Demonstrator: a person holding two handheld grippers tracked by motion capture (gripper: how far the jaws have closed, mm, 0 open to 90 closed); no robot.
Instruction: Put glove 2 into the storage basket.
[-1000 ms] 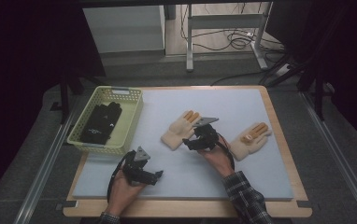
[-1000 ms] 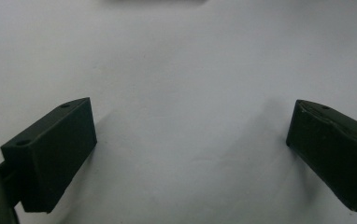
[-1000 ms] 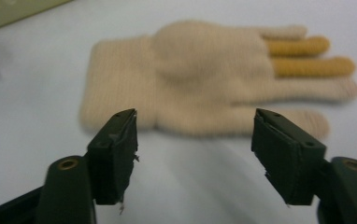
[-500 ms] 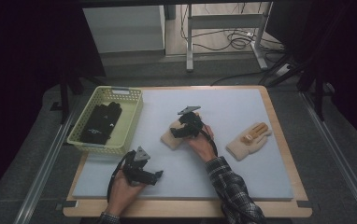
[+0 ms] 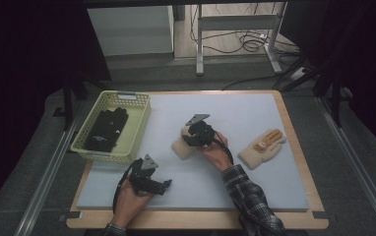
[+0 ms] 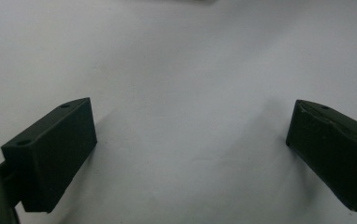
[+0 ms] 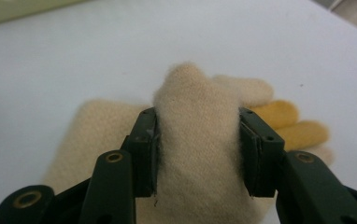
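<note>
Right gripper (image 5: 192, 133) is sitting over the near glove (image 5: 185, 146) mid-table, and its jaws have just been closing. In the right gripper view (image 7: 197, 154) both pads are pressing into a raised fold of the cream knit, so it is clamping the glove (image 7: 200, 154) at roughly half opening. The rest of that glove is lying flat on the white mat (image 5: 255, 182); its yellowish fingertips are poking out past the right-hand jaw in that view.

Left gripper (image 5: 162, 186) is resting low on the mat near the front edge, well apart from the glove. In the left gripper view (image 6: 190, 140) its jaws are standing wide, with bare mat (image 6: 181, 70) between them, gripping nothing.

Second glove (image 5: 262, 147) is lying palm up to the right, clear of both grippers. Yellow-green basket (image 5: 127, 147) is sitting at the mat's left edge, holding dark items (image 5: 106, 130).

Hard to make out:
- From the high view the right gripper's body is covering most of the held glove, so the pinch point is hidden there.
- The dark items in the basket are too dim to identify.
- Room behind the table is mostly in shadow.
- The person's forearms are cut off at the bottom edge of the high view.
</note>
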